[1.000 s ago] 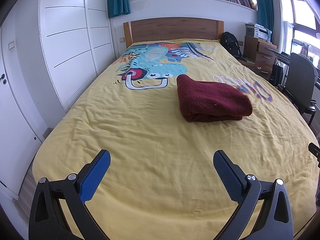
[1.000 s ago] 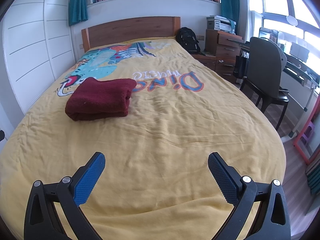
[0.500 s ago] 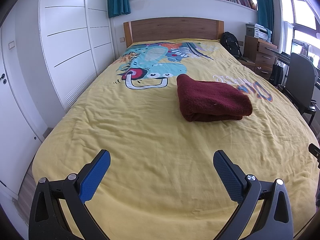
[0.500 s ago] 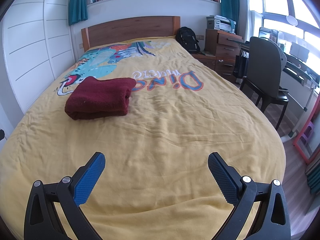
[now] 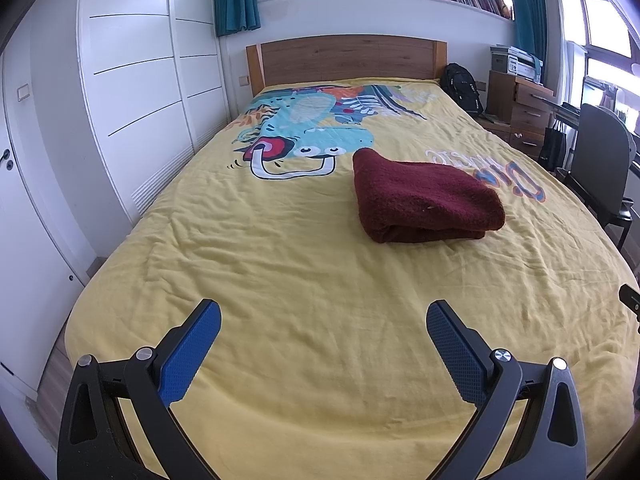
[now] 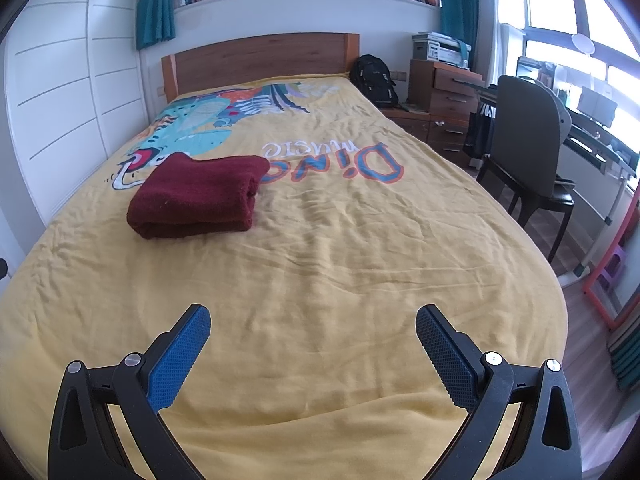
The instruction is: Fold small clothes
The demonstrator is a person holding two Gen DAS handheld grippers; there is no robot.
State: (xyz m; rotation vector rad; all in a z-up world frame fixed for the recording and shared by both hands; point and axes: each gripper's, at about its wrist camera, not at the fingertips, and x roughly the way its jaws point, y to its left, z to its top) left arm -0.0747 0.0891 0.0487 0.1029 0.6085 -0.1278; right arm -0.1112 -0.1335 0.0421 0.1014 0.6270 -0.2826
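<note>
Maroon garment point(image 5: 426, 198), thick and fleecy, lies folded into a compact rectangular bundle on the yellow bedspread point(image 5: 304, 280), about mid-bed, its layered open edges facing the foot of the bed and a rounded fold along its right side. In the left wrist view it sits ahead of and to the right of the left gripper point(image 5: 323, 318), well apart from the fingertips, with a broad stretch of wrinkled yellow cloth between. In the right wrist view the same bundle point(image 6: 198, 196) sits ahead and to the left of the right gripper point(image 6: 313, 320), again well apart. So it lies roughly between the two lines of sight, farther up the bed than either claw. Both claws spread wide, blue textured pads point(image 5: 188, 354) facing inward with nothing between them; neither touches the garment, and whether they touch the bedspread cannot be told. Far corner of the bundle overlaps the printed dinosaur cartoon point(image 5: 308, 132); its right edge lies just beside the upside-down "Dino" lettering point(image 6: 340, 160). Wooden headboard point(image 5: 346, 58) at the far end. White wardrobe point(image 5: 132, 80) along the left side of the bed. Dark chair point(image 6: 528, 148) and wooden drawer unit point(image 6: 448, 96) to the right, black backpack point(image 6: 374, 80) near the headboard corner.
</note>
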